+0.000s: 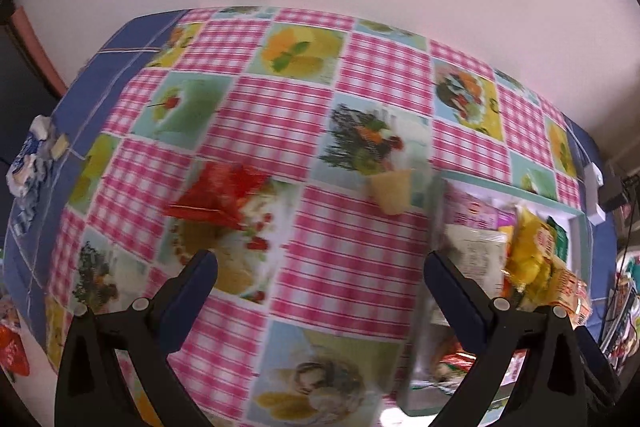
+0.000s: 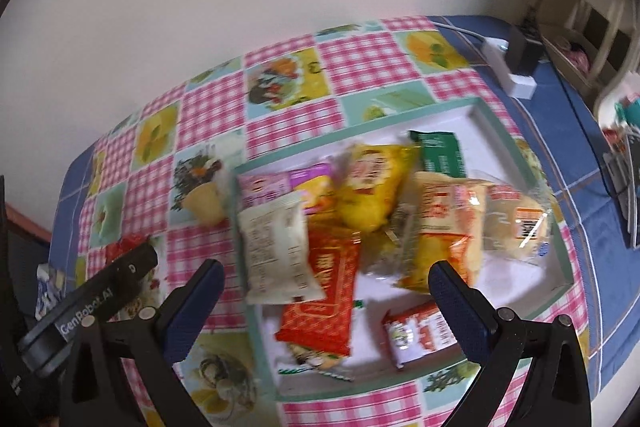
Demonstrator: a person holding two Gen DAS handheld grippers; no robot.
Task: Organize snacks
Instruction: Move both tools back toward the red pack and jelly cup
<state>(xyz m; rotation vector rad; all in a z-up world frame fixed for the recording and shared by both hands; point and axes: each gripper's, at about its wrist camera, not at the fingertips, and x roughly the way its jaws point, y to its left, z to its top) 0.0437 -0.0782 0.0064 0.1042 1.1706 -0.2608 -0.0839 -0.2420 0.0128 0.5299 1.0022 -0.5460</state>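
while both grippers gape, one red packet (image 1: 216, 197) lies outside—one tray (image 2: 486, 117).

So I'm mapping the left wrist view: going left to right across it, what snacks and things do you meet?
Crumpled blue-white wrapper → red packet → cream cup → white packet → yellow packet → white block at the table's right edge.

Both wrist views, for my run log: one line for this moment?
left gripper open | right gripper open | red snack packet outside teal-rimmed white tray
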